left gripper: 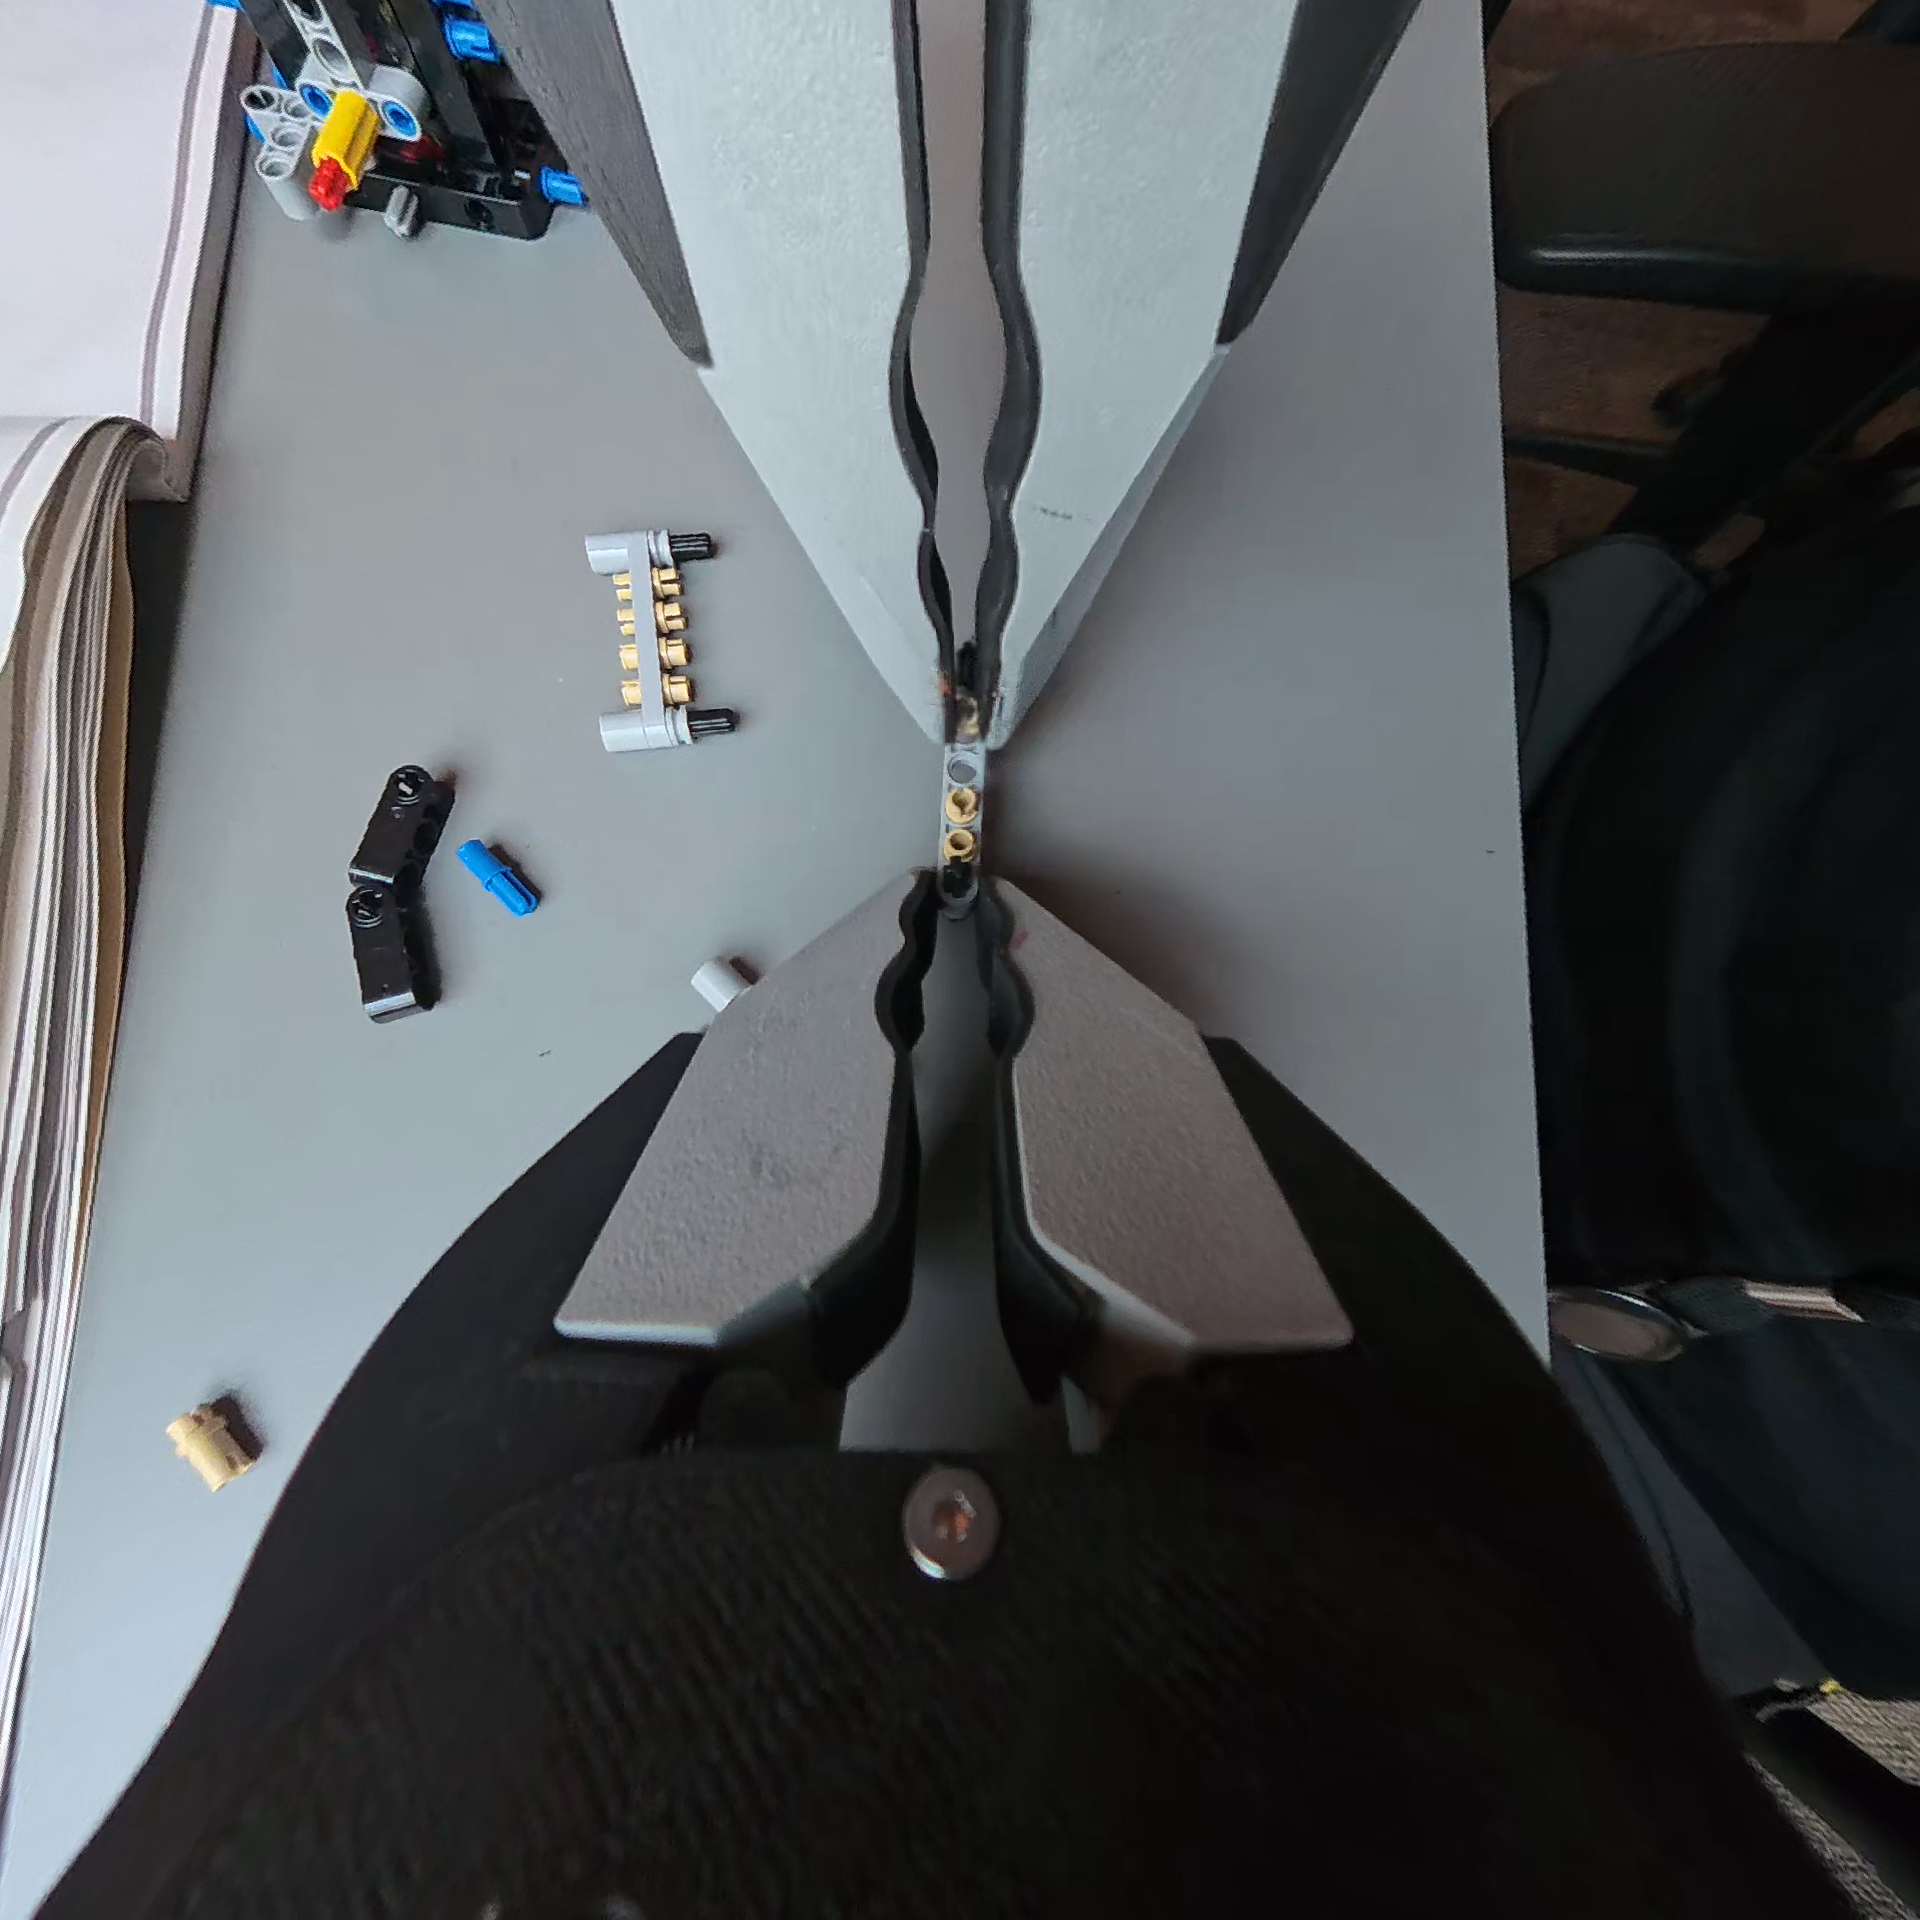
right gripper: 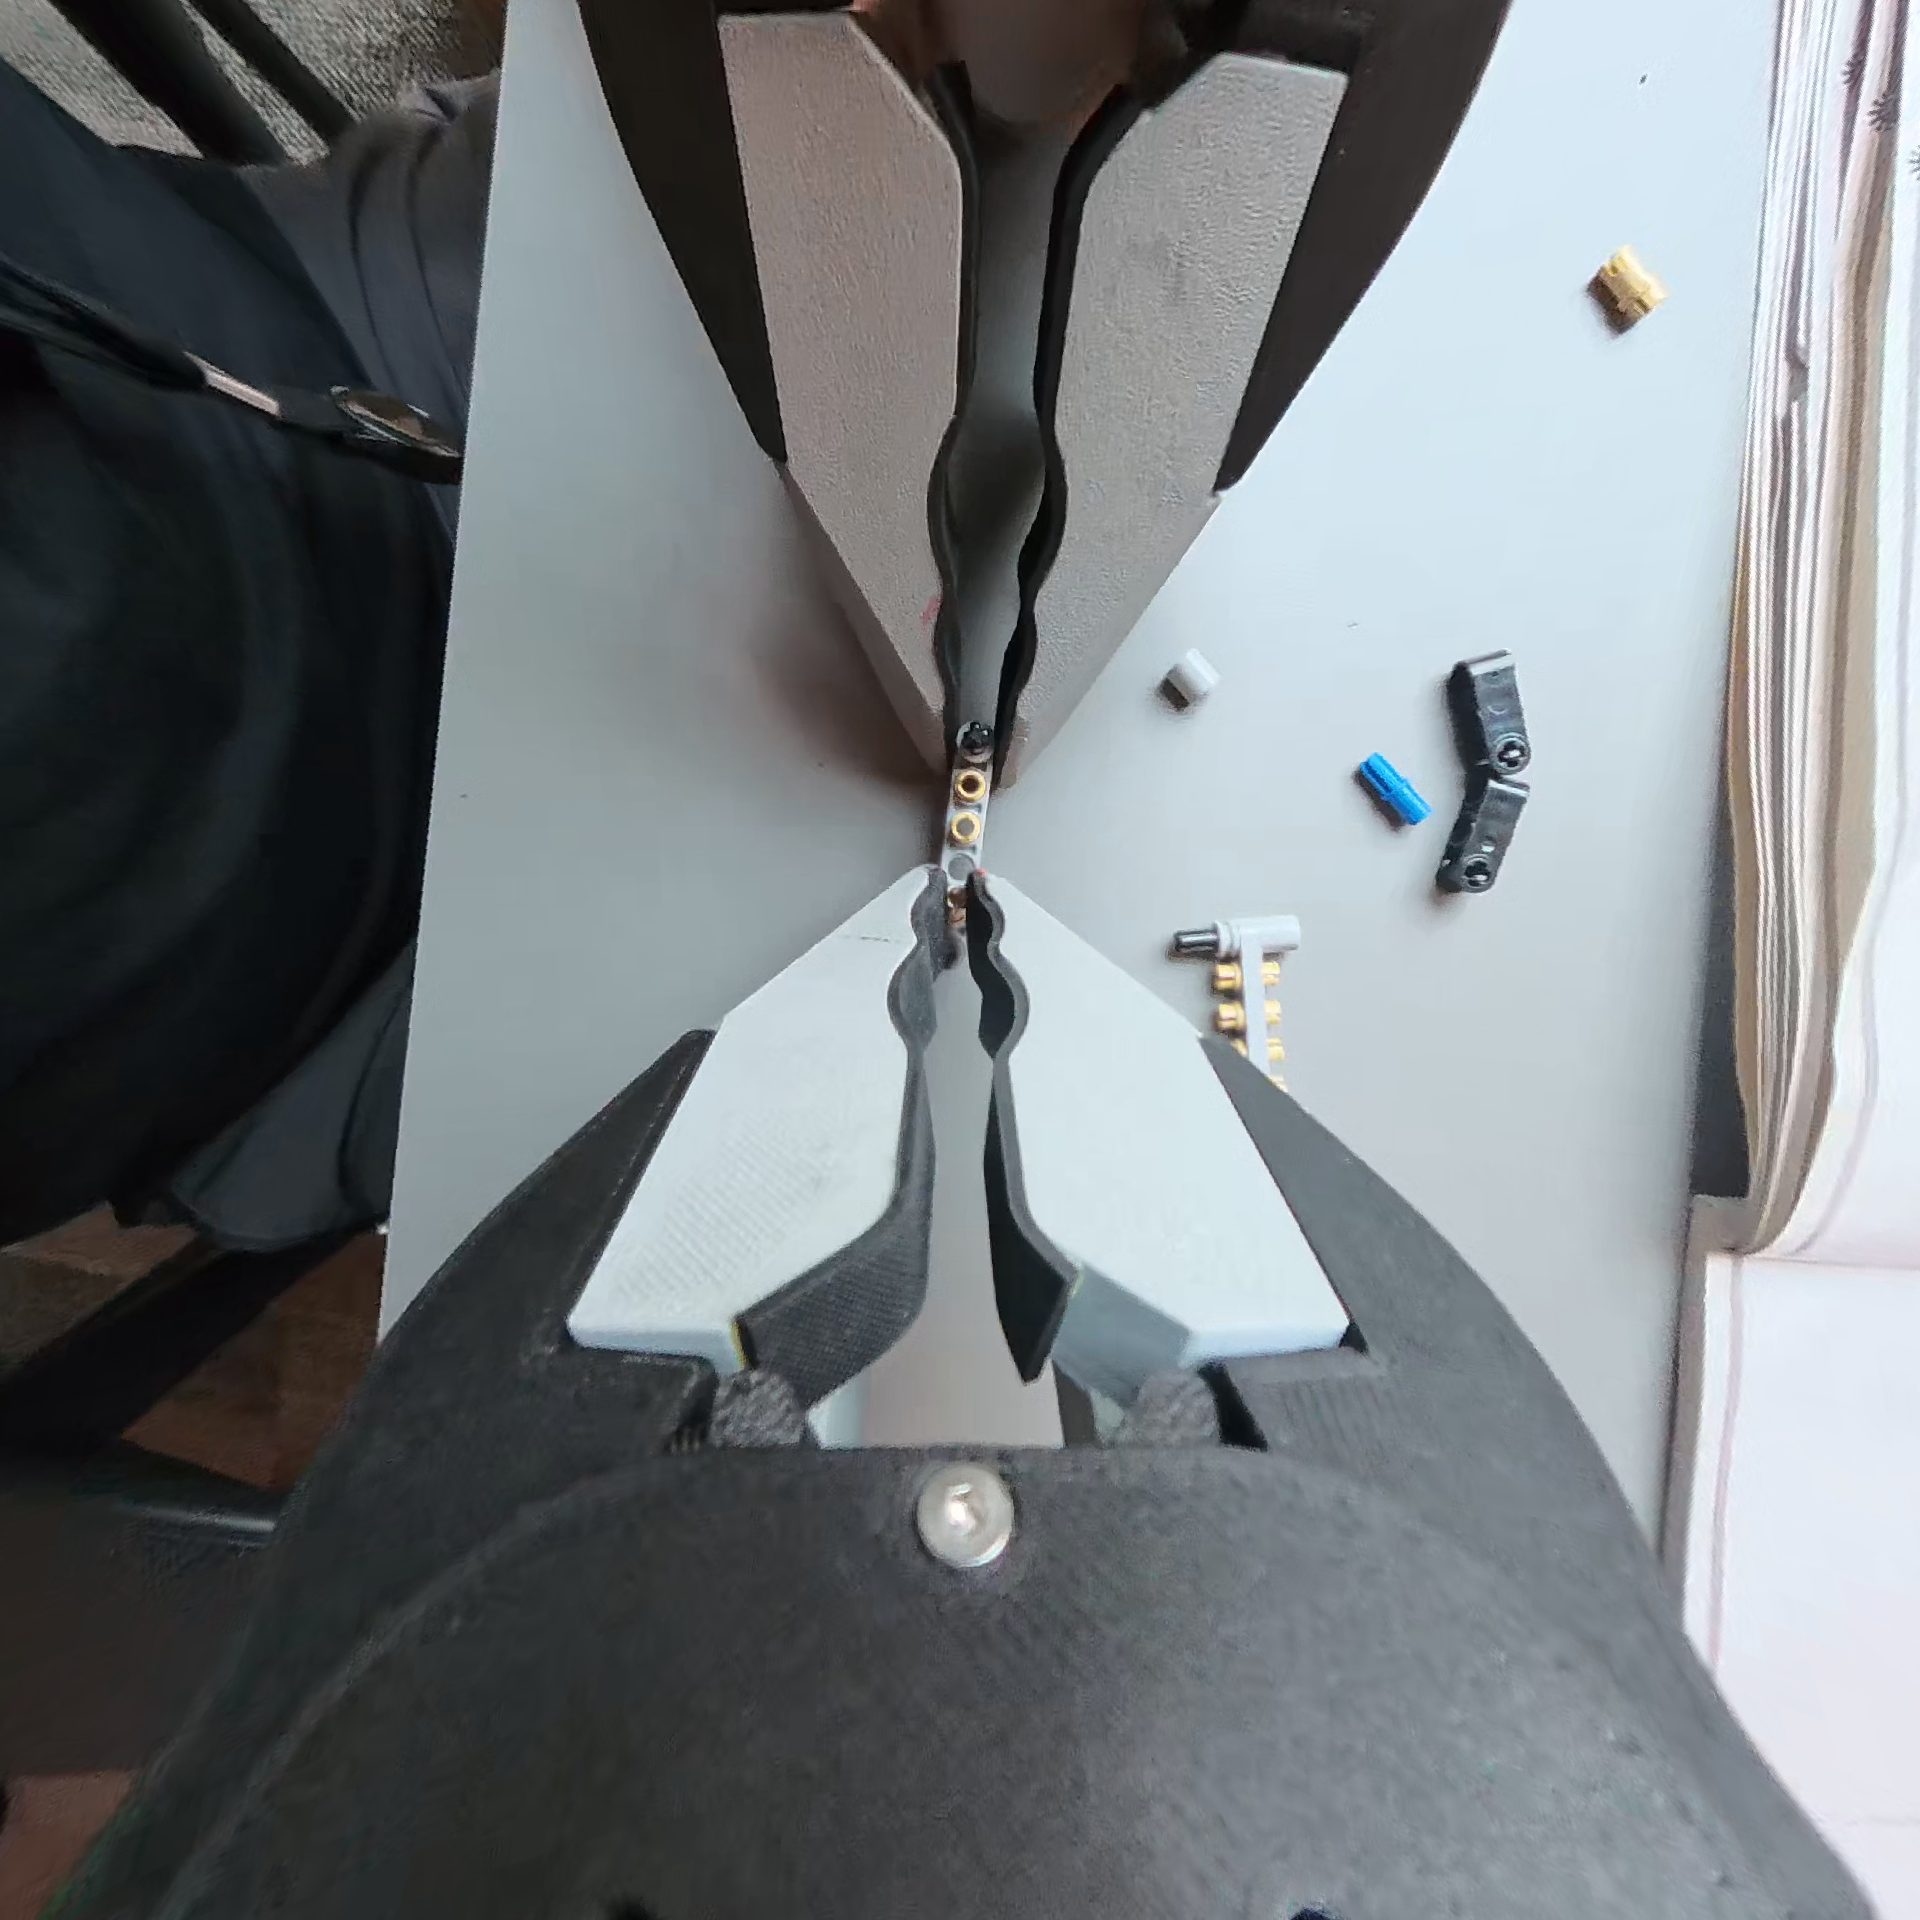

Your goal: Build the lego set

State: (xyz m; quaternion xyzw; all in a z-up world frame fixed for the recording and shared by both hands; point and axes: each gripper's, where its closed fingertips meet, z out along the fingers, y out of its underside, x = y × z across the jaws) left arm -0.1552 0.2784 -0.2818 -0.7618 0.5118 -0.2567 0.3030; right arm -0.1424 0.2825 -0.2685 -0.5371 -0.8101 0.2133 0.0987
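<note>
At 6 o'clock in the left wrist view, our left tongs (left gripper: 961, 896) pinch one end of one thin grey beam (left gripper: 962, 805). Our right tongs (left gripper: 968, 698) come from 12 o'clock and pinch the other end. We hold it just above the grey table (left gripper: 416, 416). The beam shows two tan pins.

On the table we count one tan pin (left gripper: 213, 1439) at 8 o'clock, one small grey piece (left gripper: 719, 979), one blue pin (left gripper: 499, 878) and one bent black piece (left gripper: 395, 896) at 9 o'clock, then one grey bar (left gripper: 652, 641) at 10 o'clock. Farthest, at 11 o'clock, sits one half-built black model (left gripper: 416, 114).
</note>
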